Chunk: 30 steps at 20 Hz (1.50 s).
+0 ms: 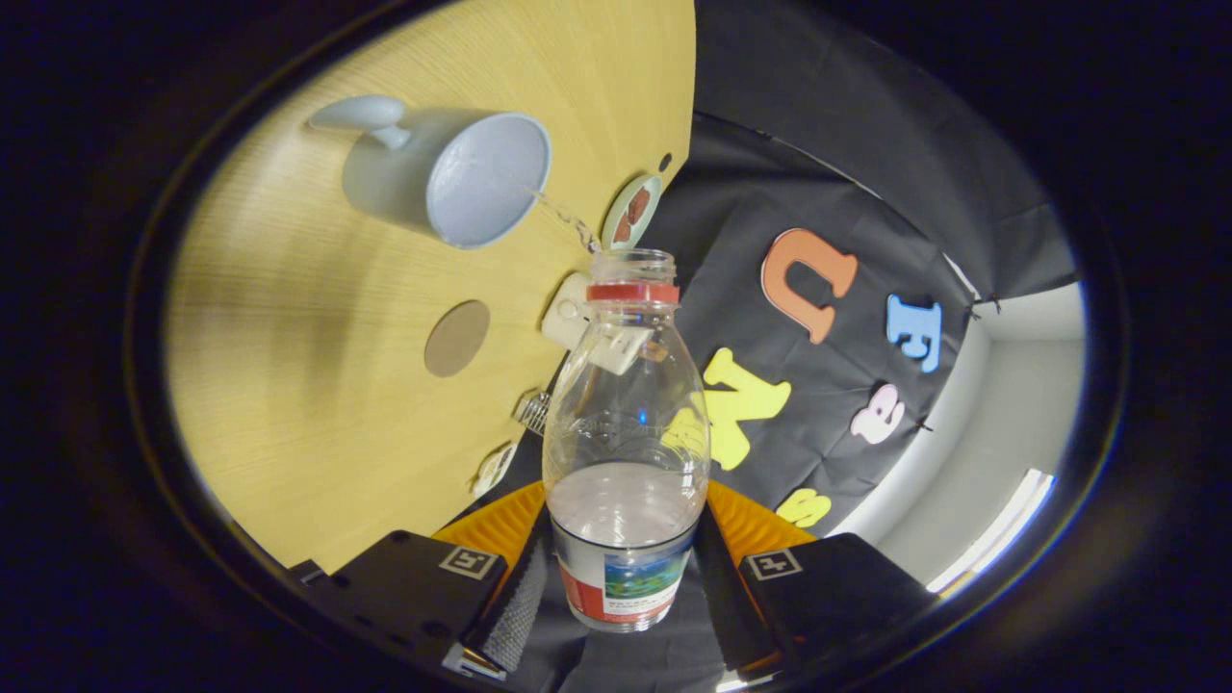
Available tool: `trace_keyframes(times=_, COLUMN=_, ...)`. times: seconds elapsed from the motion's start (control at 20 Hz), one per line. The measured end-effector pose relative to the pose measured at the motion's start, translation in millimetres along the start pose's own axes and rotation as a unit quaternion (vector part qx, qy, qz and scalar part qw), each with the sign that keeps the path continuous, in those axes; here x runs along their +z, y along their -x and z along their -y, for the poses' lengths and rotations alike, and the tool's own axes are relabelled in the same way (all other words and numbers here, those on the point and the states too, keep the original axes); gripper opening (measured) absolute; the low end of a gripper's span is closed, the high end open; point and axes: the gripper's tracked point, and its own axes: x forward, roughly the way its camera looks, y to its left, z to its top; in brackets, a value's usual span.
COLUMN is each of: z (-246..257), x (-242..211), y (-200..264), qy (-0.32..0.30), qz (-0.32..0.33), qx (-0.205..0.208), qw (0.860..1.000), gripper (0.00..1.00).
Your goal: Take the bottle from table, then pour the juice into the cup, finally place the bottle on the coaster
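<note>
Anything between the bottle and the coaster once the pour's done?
Nothing visible. The gripper is shut on the bottle, which is tilted and sending a thin stream into the cup. The round coaster lies on bare table nearer the fingers than the cup, with open wood around it.

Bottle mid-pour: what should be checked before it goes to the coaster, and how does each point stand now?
1. Grip: gripper has both fingers pressed on the bottle near its base. Ok.
2. Aim: a thin stream leaves the uncapped mouth and meets the rim of the cup. Ok.
3. Spill: wooden table beside the cup looks dry. Ok.
4. Pour done: liquid remains in the bottle; fill level inside the cup is unclear. Cannot tell.
5. Coaster: round, bare, between cup and fingers. Ok.
6. Clutter: small items lie along the table edge near the coaster. Cannot tell if they obstruct.
</note>
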Motion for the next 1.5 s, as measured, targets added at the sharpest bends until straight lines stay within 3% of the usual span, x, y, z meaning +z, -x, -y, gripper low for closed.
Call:
trace_keyframes(times=1.05, z=36.9, x=10.8, y=11.7, qy=0.137, qz=0.004, qx=-0.087, qw=0.987, gripper=0.78)
trace_keyframes(times=1.5, z=39.7, x=6.5, y=17.4, qy=0.119, qz=0.002, qx=-0.093, qw=0.989, gripper=0.79)
